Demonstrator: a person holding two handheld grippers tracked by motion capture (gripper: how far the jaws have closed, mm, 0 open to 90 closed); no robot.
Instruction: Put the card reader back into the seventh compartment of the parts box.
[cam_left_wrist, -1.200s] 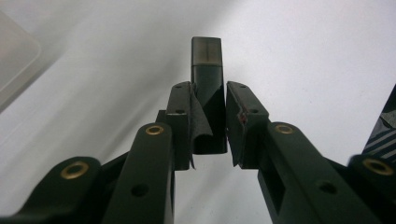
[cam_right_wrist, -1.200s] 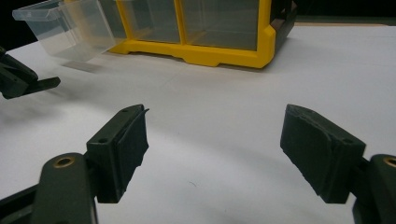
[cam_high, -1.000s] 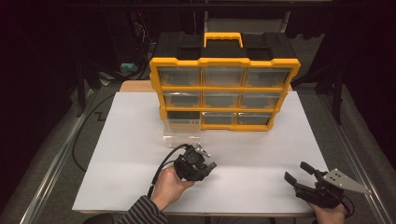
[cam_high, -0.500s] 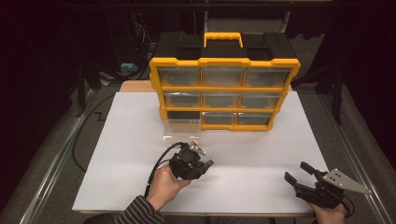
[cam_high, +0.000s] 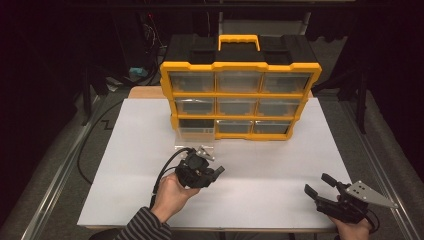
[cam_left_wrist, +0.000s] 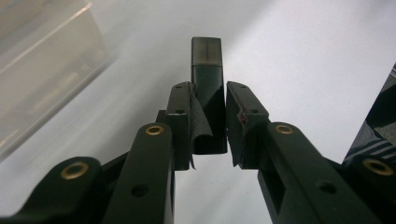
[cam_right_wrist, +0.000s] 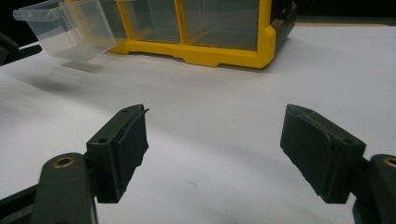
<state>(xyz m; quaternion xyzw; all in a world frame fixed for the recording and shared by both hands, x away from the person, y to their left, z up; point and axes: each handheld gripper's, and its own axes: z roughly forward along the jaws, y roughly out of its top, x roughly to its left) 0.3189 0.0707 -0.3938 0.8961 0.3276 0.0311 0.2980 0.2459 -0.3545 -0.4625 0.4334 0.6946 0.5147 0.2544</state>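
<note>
Left gripper (cam_high: 212, 172) backed off from the pulled-out clear drawer (cam_high: 195, 134) toward the lower centre of the high view, jaws clenched on a small dark block (cam_left_wrist: 208, 105). In the left gripper view the block stood upright between the pads, above the white bench (cam_high: 280, 165). Right gripper (cam_high: 320, 187) sat at lower right, jaws released. Yellow drawer cabinet (cam_high: 240, 95) stood upper centre.

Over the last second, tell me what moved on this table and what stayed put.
The left gripper, shut on a small dark block, drew back slightly from the pulled-out clear drawer toward the person. The right gripper kept its place with jaws open. The yellow organizer and the drawer stayed as they were.
</note>
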